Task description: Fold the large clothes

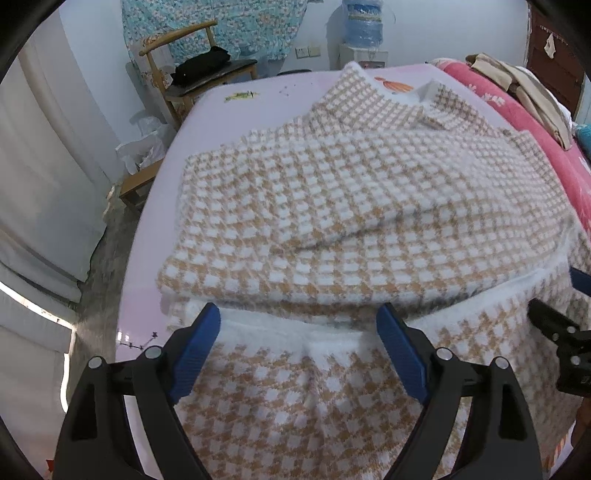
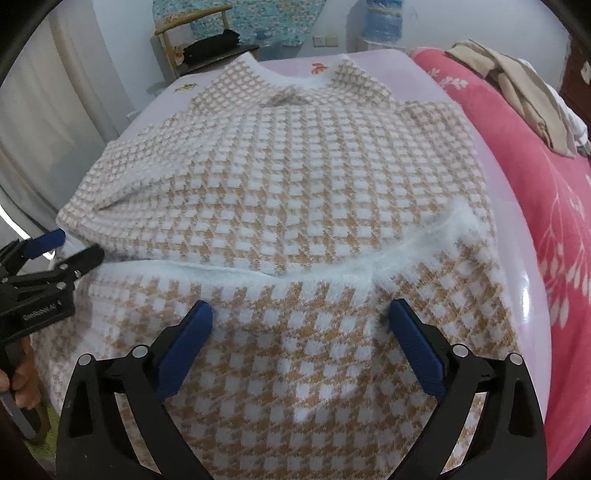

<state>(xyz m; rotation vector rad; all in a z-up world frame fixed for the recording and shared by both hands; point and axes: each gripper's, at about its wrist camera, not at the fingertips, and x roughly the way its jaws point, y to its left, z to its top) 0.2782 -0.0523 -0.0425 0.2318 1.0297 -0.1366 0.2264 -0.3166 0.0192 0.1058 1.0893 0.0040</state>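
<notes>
The brown-and-white checked sweater [image 2: 295,177] lies on the pale pink tabletop [image 1: 229,110], its bottom part folded up. The left claw [image 1: 299,317] and right claw [image 2: 299,314] are both spread wide above the sweater, pinching nothing.

Sweater [image 1: 332,206]: near part cut off at 6 o'clock in both views; weave blurred close to the lens; underside and tucked sleeves hidden beneath the upper layers.
Left gripper [image 1: 299,325]: handle cut off at 6 o'clock.
Right gripper [image 2: 301,314]: in the left view only a sliver, cut off at 3 o'clock.
Hand [image 2: 22,376]: cut off at 9 o'clock, mostly behind the handle.
Water bottle [image 1: 364,26]: top cut off at 12 o'clock.
Beige cloth [image 2: 524,88]: kind unclear.
</notes>
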